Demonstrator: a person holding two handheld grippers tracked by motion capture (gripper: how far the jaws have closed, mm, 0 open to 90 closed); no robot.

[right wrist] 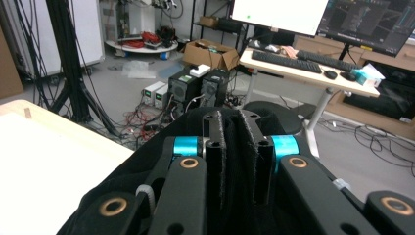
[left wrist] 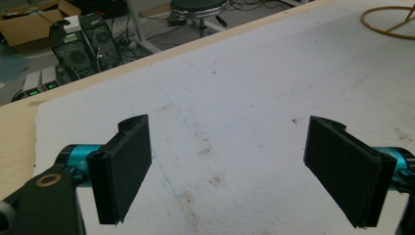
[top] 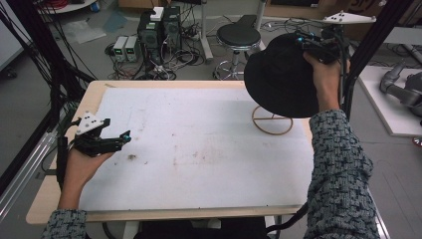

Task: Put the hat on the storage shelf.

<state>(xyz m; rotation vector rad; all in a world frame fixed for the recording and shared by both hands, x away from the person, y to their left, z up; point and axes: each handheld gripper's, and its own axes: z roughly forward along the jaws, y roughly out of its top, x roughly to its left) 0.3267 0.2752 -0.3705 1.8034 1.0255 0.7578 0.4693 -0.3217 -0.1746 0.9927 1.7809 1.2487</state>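
Hat point(top: 281, 74), upper right of frame: soft, light, floppy; right gripper point(right wrist: 236, 147) clamped on its fabric near the brim. Left gripper point(left wrist: 235, 166) jaws apart, empty, lower left.

Matt black cloth hat point(top: 281, 77), thin wooden stand point(top: 271, 121) (white, stained, rough table cover point(top: 199, 149)).

High view overhead, facing forward; both tool views close, low; shared white table point(top: 199, 149) surface.

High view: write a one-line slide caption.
Right gripper holds a black hat above a wooden ring stand; left gripper waits open.
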